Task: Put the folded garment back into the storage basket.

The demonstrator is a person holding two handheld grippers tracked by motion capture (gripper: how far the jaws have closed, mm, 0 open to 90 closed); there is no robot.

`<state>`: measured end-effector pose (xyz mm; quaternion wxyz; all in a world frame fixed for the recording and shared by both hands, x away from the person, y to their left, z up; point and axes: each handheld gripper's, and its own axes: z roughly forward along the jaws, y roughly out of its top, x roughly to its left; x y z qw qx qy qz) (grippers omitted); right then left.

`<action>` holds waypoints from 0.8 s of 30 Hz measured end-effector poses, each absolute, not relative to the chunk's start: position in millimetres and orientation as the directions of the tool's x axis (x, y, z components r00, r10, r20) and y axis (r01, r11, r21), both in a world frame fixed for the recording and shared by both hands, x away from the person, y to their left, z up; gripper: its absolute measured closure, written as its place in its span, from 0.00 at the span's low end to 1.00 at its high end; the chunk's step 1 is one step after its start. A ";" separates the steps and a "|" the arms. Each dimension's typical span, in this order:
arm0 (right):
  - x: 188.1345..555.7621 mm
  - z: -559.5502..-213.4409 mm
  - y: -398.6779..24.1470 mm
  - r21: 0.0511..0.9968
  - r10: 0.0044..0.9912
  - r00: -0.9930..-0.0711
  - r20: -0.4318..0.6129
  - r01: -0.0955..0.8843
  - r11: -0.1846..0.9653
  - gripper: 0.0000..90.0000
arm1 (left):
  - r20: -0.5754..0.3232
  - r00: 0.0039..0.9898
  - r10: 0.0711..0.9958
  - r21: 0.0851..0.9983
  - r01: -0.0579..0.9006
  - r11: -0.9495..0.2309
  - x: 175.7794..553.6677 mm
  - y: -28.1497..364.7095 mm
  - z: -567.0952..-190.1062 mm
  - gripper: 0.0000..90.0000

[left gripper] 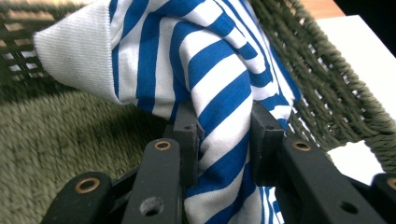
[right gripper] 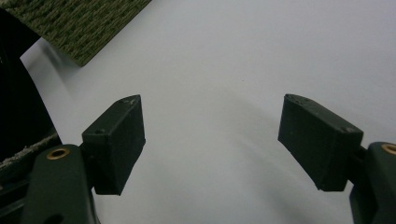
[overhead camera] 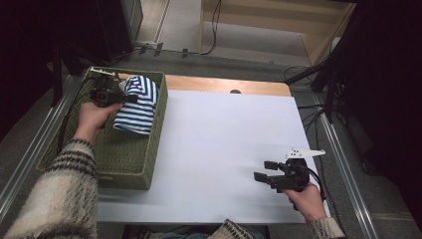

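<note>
Left tool [left gripper: 219, 140] level — pinching striped cloth [overhead camera: 137, 104]; seemingly over basket [overhead camera: 127, 164].

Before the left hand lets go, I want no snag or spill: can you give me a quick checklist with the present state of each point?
1. Left claw shut on the striped cloth: ok.
2. Cloth inside the woven basket, near its far end: ok.
3. Cloth resting on the basket floor: cannot tell.
4. Cloth clear of the basket's right wall: not ok, it lies against it.
5. Right claw open, holding nothing, over the white tabletop: ok.
</note>
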<state>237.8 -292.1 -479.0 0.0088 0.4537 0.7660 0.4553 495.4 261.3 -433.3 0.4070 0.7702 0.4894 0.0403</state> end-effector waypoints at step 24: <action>238.6 -479.2 -291.4 0.702 0.704 -0.586 0.401 0.690 0.175 0.23 | -0.295 0.503 0.812 0.654 0.726 -0.212 498.3 258.7 -449.0 0.67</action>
